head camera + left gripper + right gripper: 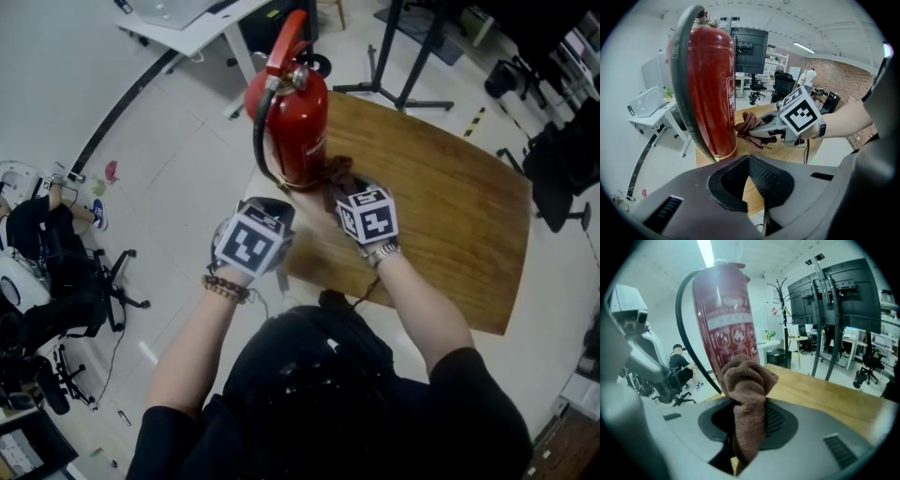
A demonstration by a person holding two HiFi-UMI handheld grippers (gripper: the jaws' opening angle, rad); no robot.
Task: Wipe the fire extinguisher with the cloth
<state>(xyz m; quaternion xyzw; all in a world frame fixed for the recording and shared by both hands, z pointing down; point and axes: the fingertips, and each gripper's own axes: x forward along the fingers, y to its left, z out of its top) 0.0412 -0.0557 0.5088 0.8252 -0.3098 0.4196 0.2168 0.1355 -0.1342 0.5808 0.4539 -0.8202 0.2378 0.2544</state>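
Your right gripper (pixel 749 426) had its jaws clamped on the brown cloth (pixel 747 380), whose bunched end touched the lower side of the red fire extinguisher (pixel 292 122). The extinguisher stood upright near the edge of the wooden table (pixel 450 187). Your left gripper (pixel 749 164) was fully closed and empty, near the extinguisher's base.

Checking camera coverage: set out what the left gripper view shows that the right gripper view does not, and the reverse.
Only the left gripper view: the left claw, shut and empty, and the right claw from outside, with its marker cube. Only the right gripper view: the brown cloth clamped between the right claw's jaws, and a seated person. Both: the red fire extinguisher, the cloth by its base, the wooden table.
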